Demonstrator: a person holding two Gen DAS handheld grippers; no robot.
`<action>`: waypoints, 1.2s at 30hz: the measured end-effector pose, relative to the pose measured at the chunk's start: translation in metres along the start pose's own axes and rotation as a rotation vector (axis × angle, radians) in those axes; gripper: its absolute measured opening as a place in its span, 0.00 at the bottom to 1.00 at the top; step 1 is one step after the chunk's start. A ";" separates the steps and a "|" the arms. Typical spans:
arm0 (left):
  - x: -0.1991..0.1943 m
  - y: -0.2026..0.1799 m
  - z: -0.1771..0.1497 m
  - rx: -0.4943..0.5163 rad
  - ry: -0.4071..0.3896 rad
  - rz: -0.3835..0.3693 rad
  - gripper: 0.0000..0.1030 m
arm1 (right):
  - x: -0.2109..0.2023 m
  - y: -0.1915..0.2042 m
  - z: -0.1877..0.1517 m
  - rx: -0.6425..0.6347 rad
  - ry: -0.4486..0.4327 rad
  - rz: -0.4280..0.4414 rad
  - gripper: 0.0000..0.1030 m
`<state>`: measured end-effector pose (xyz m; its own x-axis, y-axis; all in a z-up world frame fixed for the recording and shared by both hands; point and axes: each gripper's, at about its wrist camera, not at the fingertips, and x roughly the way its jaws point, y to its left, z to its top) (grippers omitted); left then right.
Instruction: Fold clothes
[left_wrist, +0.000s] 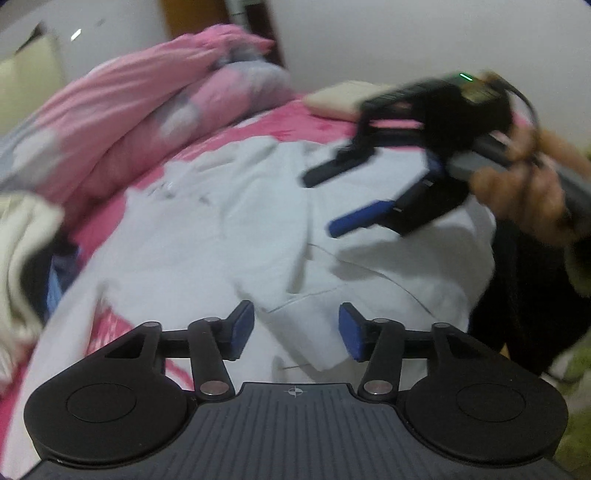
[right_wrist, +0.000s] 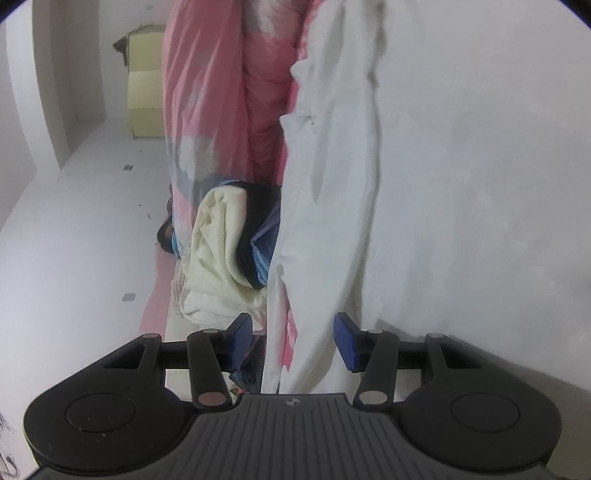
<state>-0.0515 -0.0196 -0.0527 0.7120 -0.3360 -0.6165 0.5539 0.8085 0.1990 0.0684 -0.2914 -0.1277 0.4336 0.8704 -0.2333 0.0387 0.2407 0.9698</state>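
The white garment (left_wrist: 229, 236) lies spread on the bed (left_wrist: 314, 125), over a pink sheet, partly folded: one panel is turned over the middle, and a loose seam edge runs toward the near side. In the right wrist view the same garment (right_wrist: 332, 184) fills the middle of the picture.

The left hand-held gripper (left_wrist: 295, 332) hovers just above the garment's near edge with its jaws apart and nothing between the blue pads; cloth lies beneath them, not pinched. The right hand-held gripper (left_wrist: 373, 195), carried in the person's hand (left_wrist: 517, 199), hangs over the far right part of the garment, its fingers also spread and empty. From its own camera, the right hand-held gripper (right_wrist: 293, 341) shows cloth behind the gap but no pinch.

The step in hand appears to be taking a fresh hold for the next fold. To do it well, each gripper should probably catch a single outer edge, not the doubled panel, and both should lift together so the crease stays straight.

Around the garment, a bunched pink quilt (left_wrist: 140, 110) crowds the far side, and a heap of other clothes (right_wrist: 221, 251), cream over dark and blue, sits just beside the garment's edge. That heap could snag the fold. A cream pillow (left_wrist: 340, 98) lies at the head of the bed.
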 end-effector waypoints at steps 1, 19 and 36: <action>0.001 0.005 0.000 -0.039 0.008 -0.010 0.51 | 0.000 0.003 -0.001 -0.008 0.005 -0.001 0.51; 0.021 0.000 -0.001 -0.173 -0.080 -0.206 0.51 | 0.047 0.027 -0.018 -0.113 0.199 -0.166 0.46; 0.028 0.021 -0.011 -0.212 0.000 -0.155 0.51 | 0.012 -0.014 -0.008 0.058 0.052 -0.060 0.02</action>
<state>-0.0246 -0.0064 -0.0739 0.6254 -0.4641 -0.6273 0.5540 0.8302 -0.0619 0.0660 -0.2814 -0.1449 0.3814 0.8769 -0.2926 0.1155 0.2688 0.9562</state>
